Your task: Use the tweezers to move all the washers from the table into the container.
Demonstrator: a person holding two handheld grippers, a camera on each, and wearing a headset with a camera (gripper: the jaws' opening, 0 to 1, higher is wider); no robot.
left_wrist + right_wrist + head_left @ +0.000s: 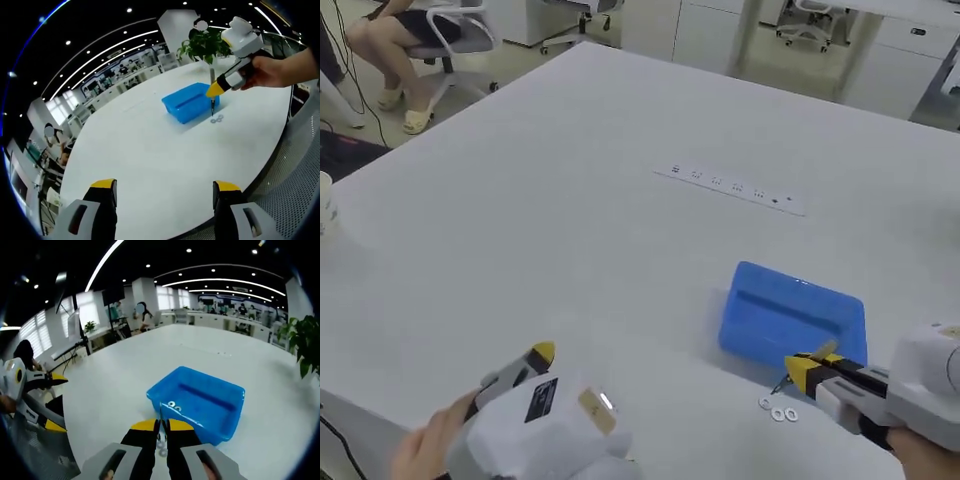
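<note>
Seems partly done, with what look like two washers (175,405) inside the blue container (750,345) and three more on the worktop (570,230) just beside its near wall. Right tool (798,368) clenched on the tweezers (212,106), tips poised over that loose cluster. Left tool (165,185) released, grasping nothing, well apart.

**Head view.** The left tongs (535,362) were blurred and cut off by the lower edge, and the right tongs (807,368) by the right edge. The tweezers (783,383) were too thin to trace. A cup (325,205) was cut by the left edge.

**Right gripper view.** Washers (161,446) on the table (110,390) lay partly hidden behind the closed jaws, so their number there could not be told.
</note>
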